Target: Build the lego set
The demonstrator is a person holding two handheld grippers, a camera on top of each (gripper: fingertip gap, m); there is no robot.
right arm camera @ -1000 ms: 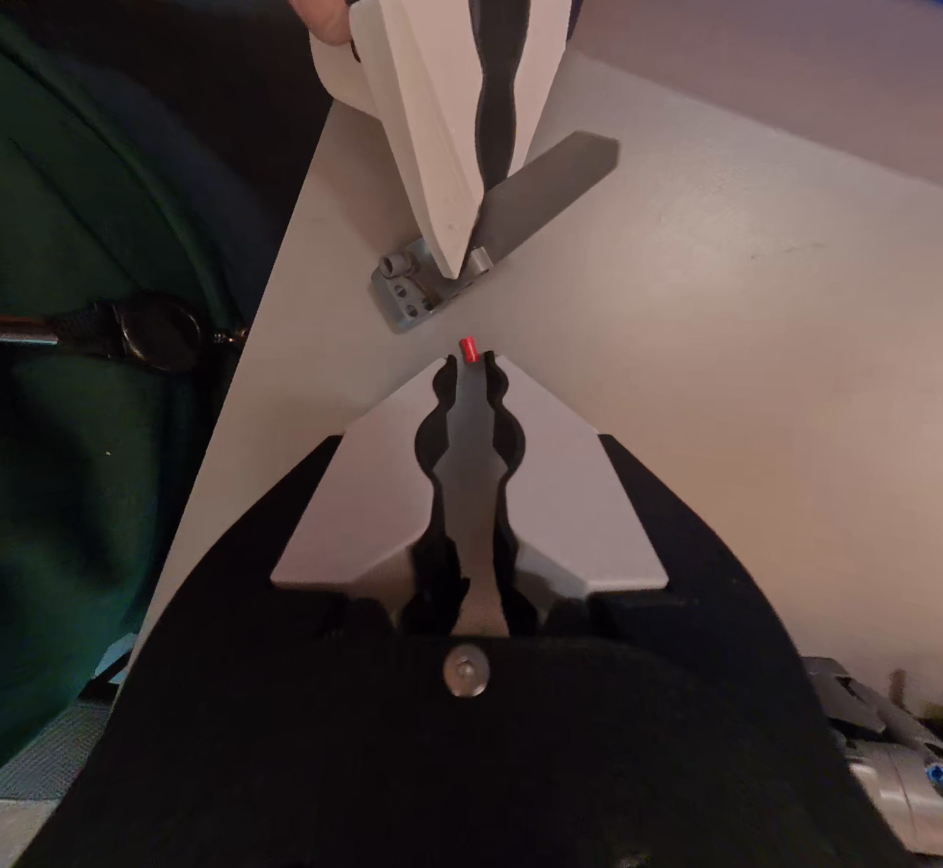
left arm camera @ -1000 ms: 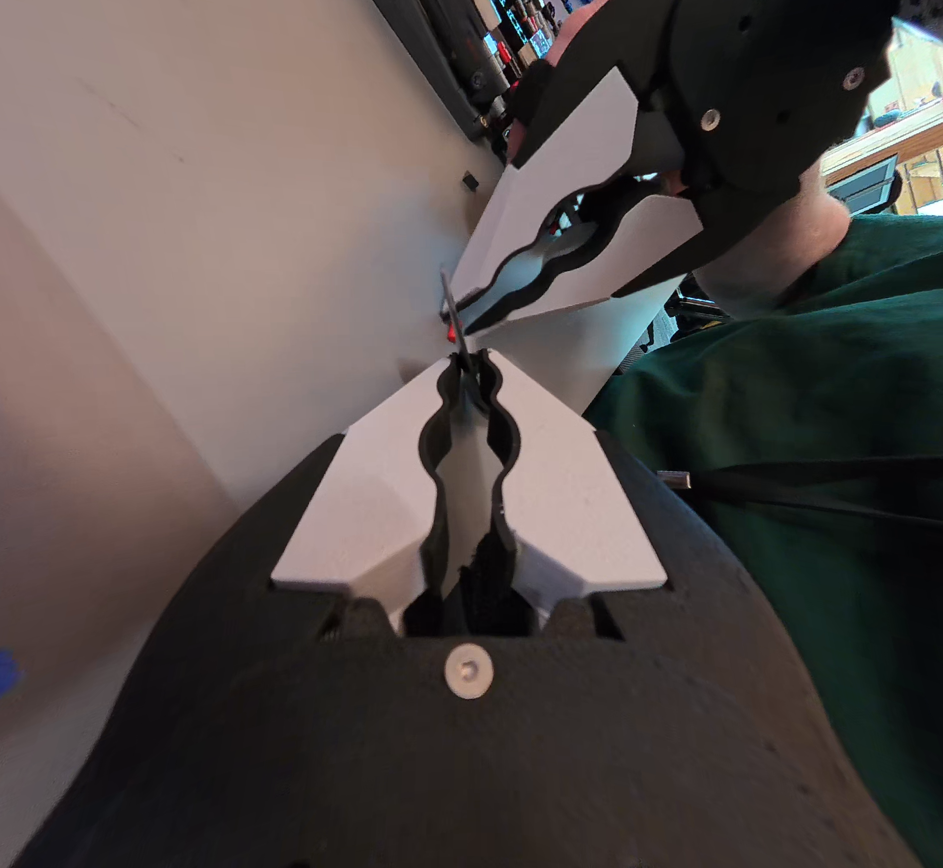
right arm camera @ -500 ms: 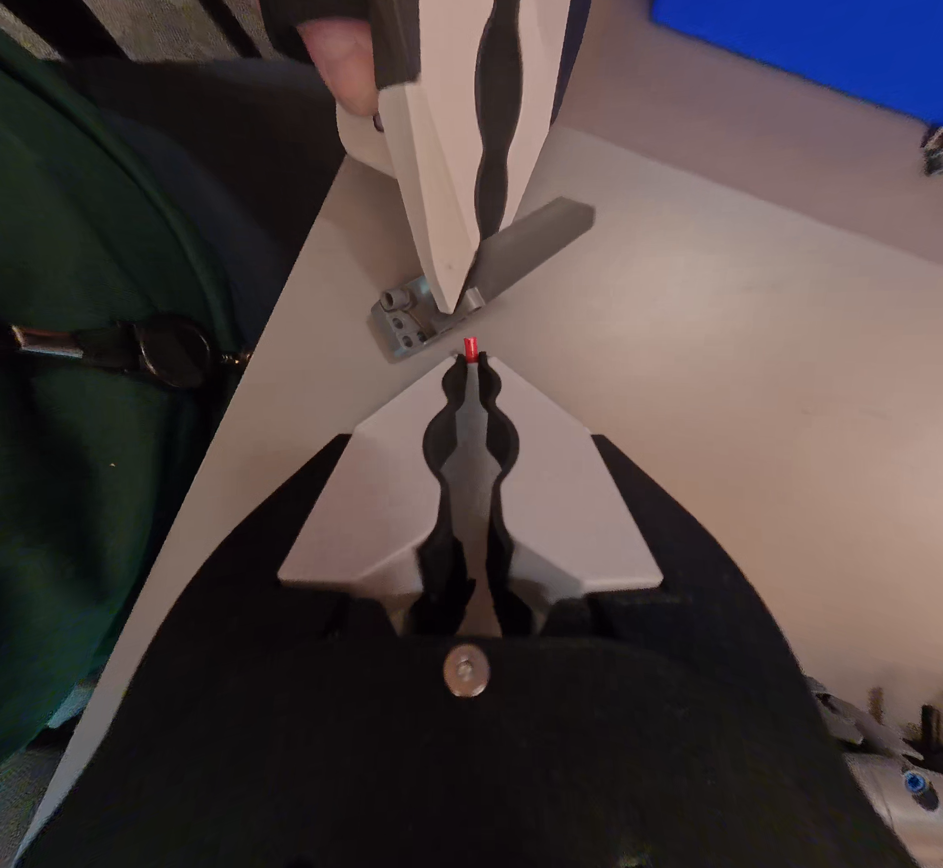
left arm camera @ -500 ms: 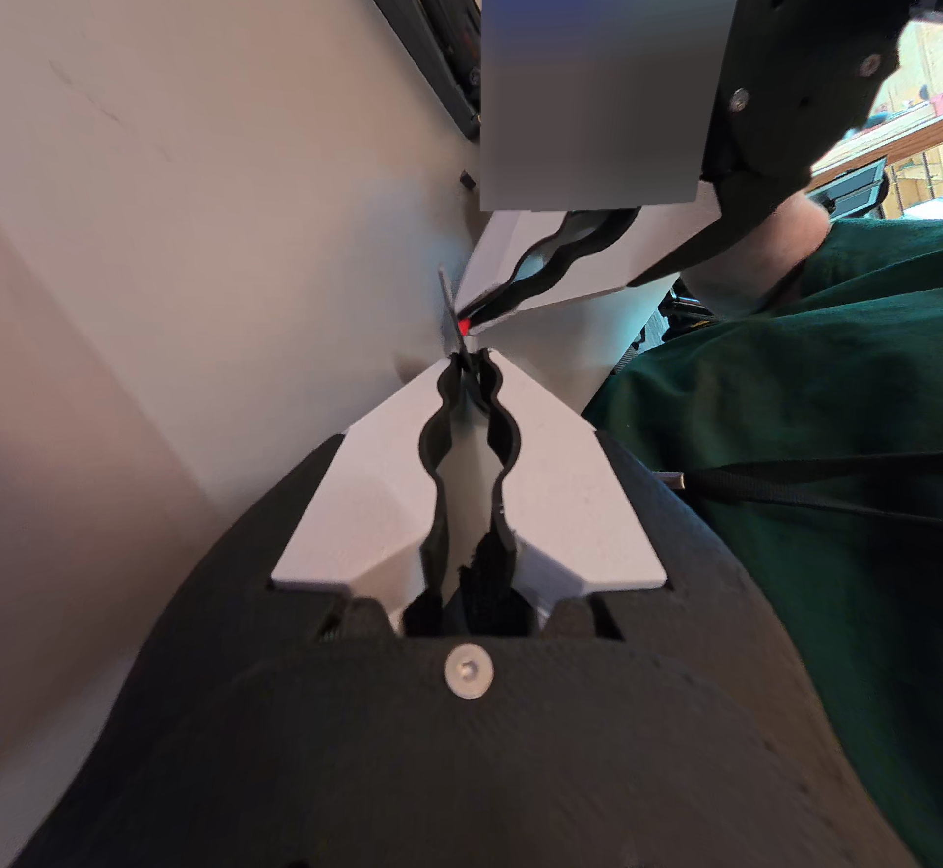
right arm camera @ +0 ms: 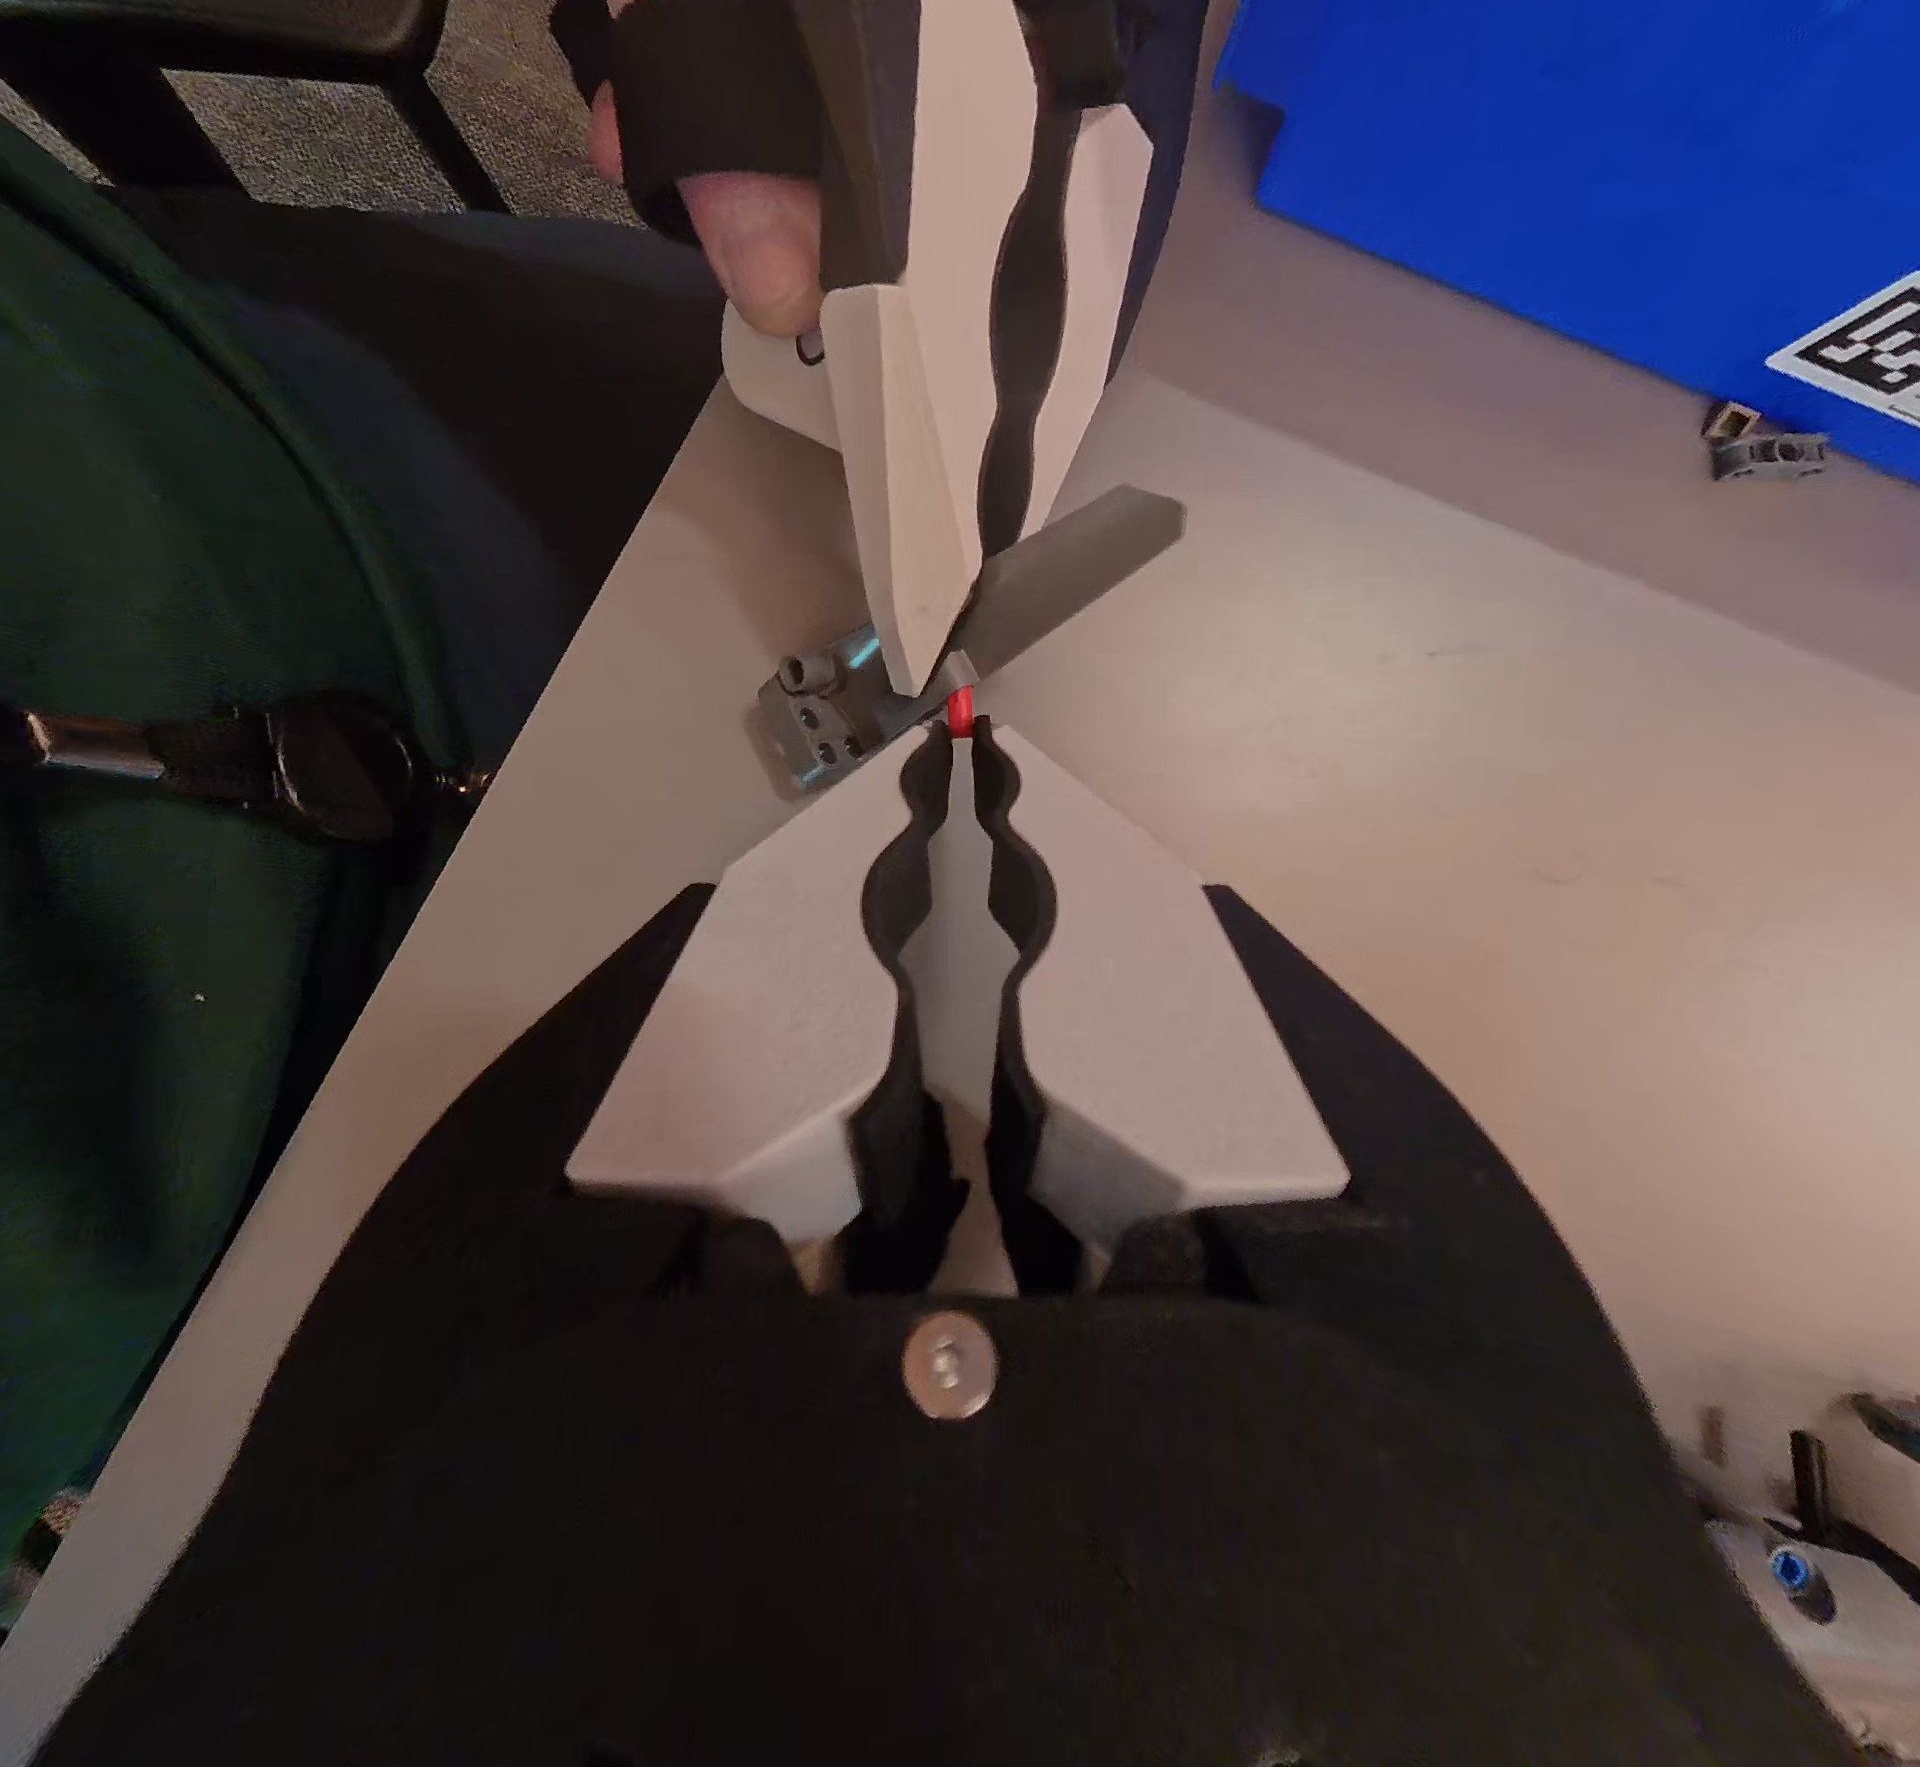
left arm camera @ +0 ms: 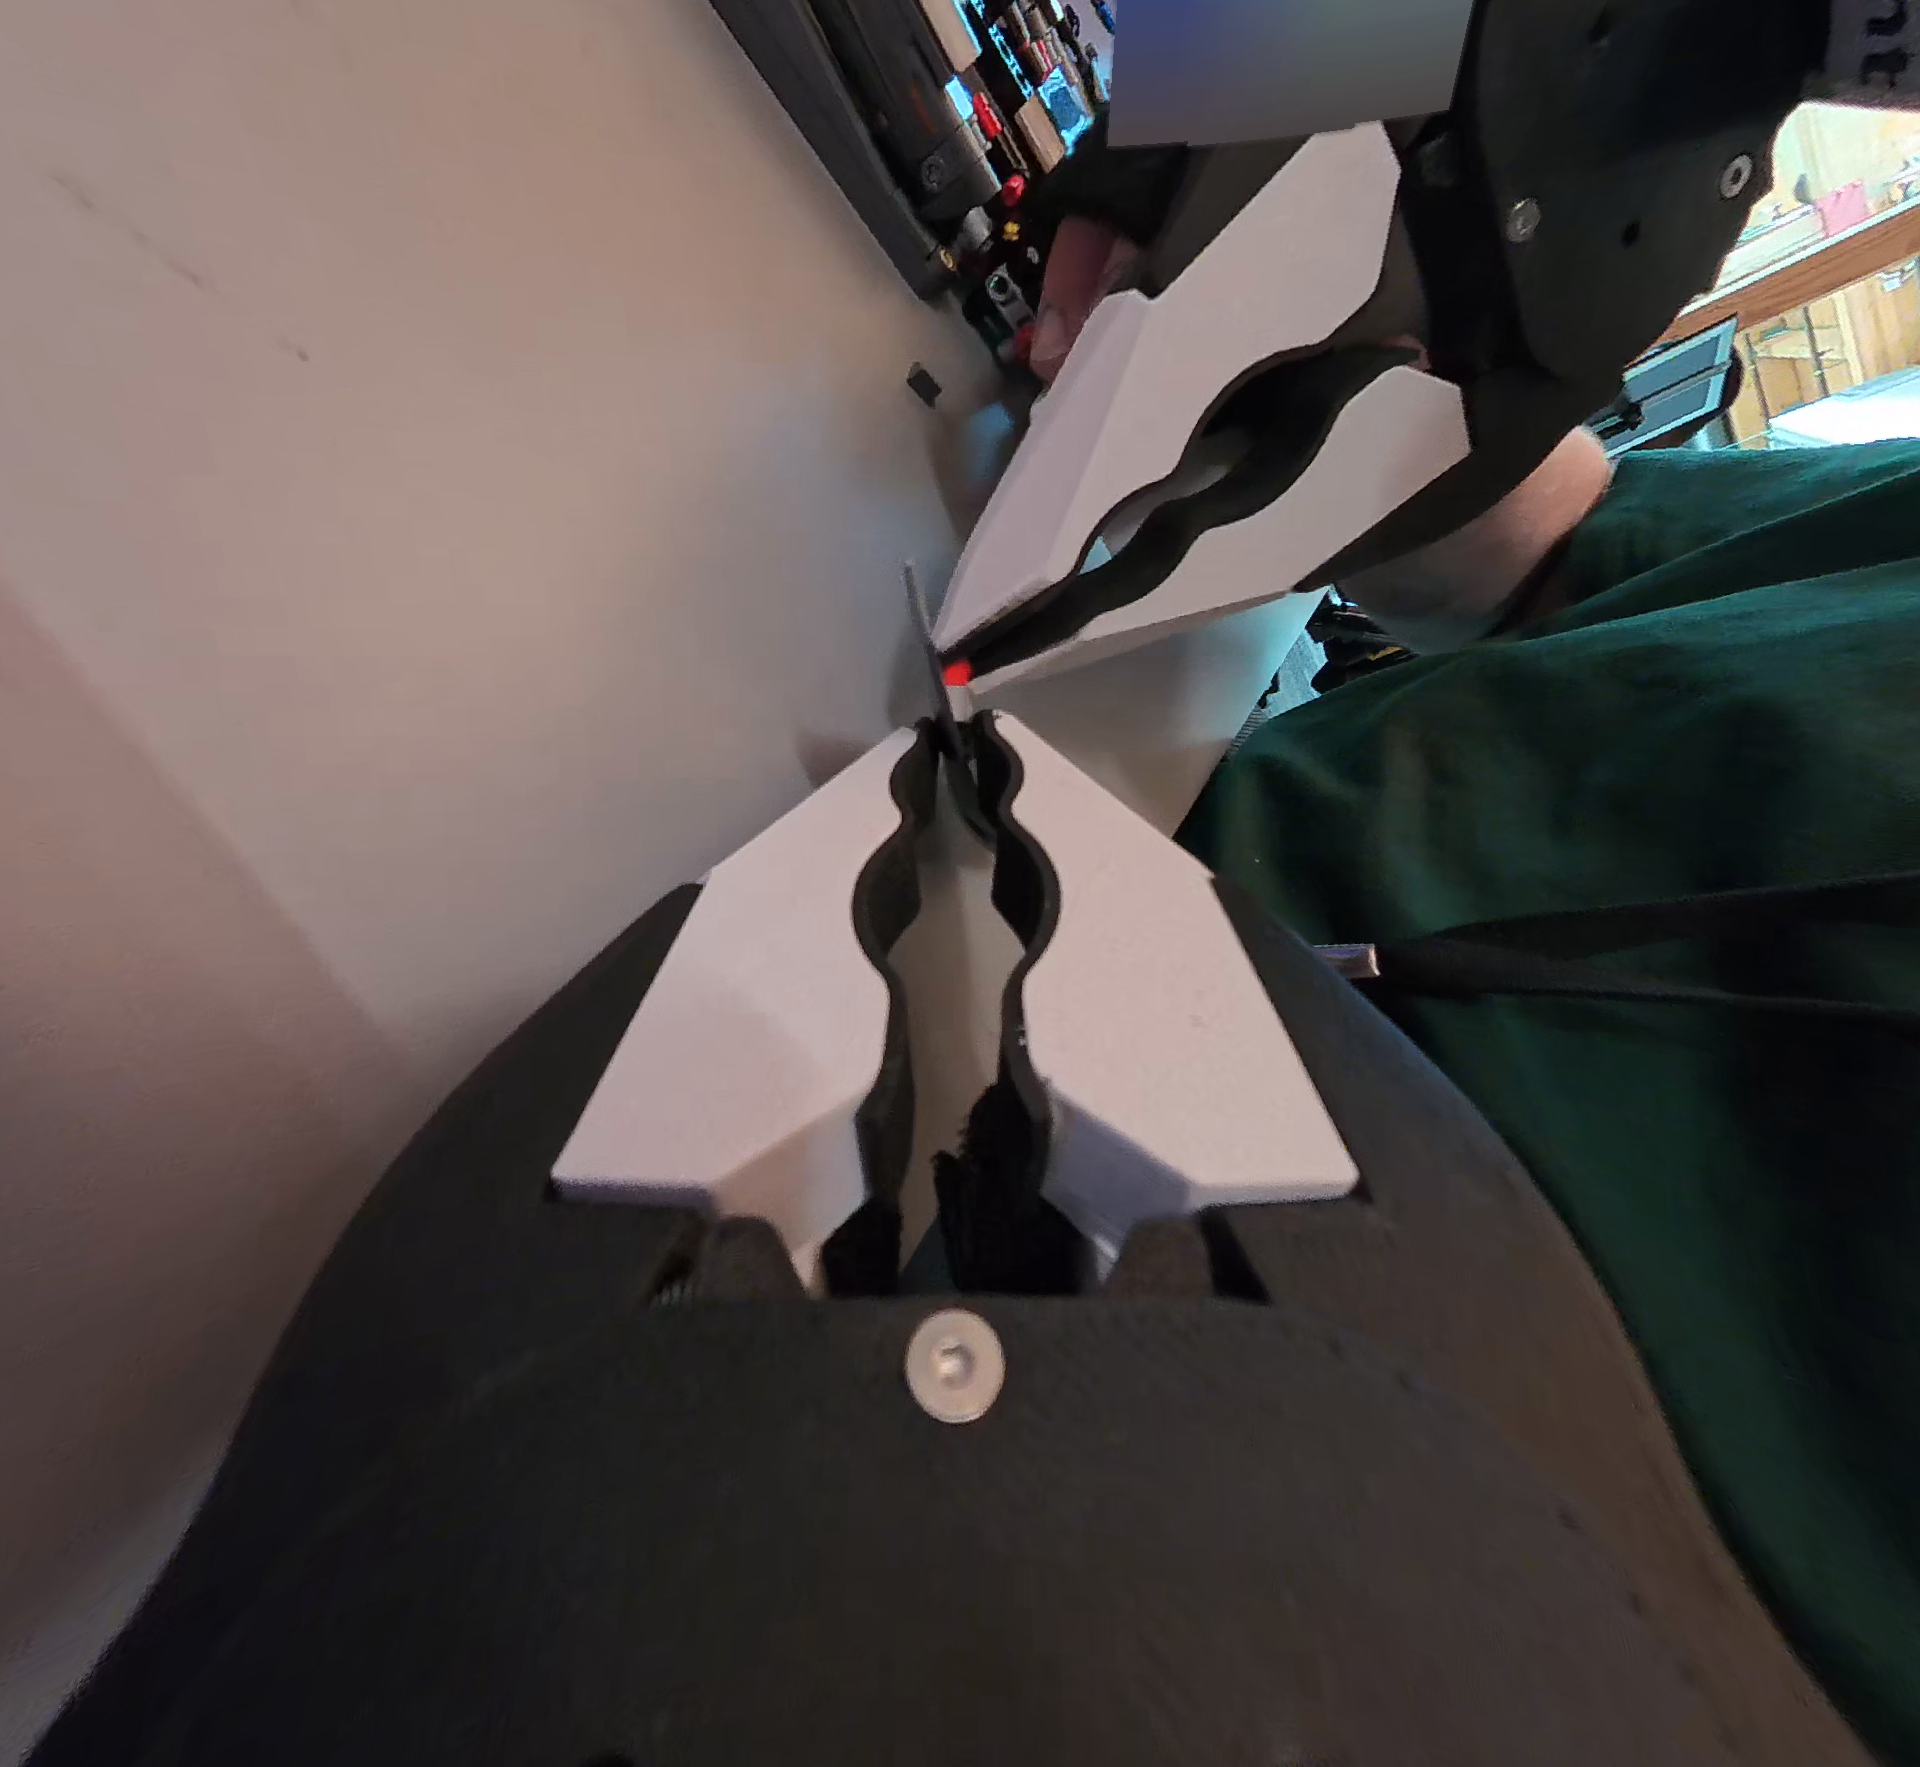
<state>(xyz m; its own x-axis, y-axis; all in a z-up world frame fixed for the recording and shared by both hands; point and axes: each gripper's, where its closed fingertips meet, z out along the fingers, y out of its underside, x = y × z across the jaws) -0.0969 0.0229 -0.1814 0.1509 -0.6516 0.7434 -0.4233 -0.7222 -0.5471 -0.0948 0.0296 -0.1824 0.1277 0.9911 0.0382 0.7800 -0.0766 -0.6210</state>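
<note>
My left gripper (left arm camera: 951, 730) is shut on a grey lego assembly (right arm camera: 821, 730): a block with pin holes and a flat grey blade (right arm camera: 1070, 564). It holds this above the table's near corner. In the left wrist view the assembly (left arm camera: 923, 621) shows edge-on. My right gripper (right arm camera: 961, 732) is shut on a small red pin (right arm camera: 961, 707). The pin's tip touches a grey socket on the assembly, just under the left gripper's tips (right arm camera: 935, 668). The right gripper (left arm camera: 951, 668) and the pin (left arm camera: 956, 673) also show in the left wrist view.
A blue box (right arm camera: 1558, 107) with a black-and-white tag stands at the back right, with a small grey part (right arm camera: 1756, 455) by it. Loose parts (right arm camera: 1787, 1561) lie at the lower right. Parts trays (left arm camera: 914, 55) line the table's far side. The table edge (right arm camera: 582, 678) runs by a person in green. The tips of both grippers are at nearly the same place.
My right gripper has carried the red pin forward across the gap until it meets the grey assembly. The left gripper has kept its hold and tilted slightly.
</note>
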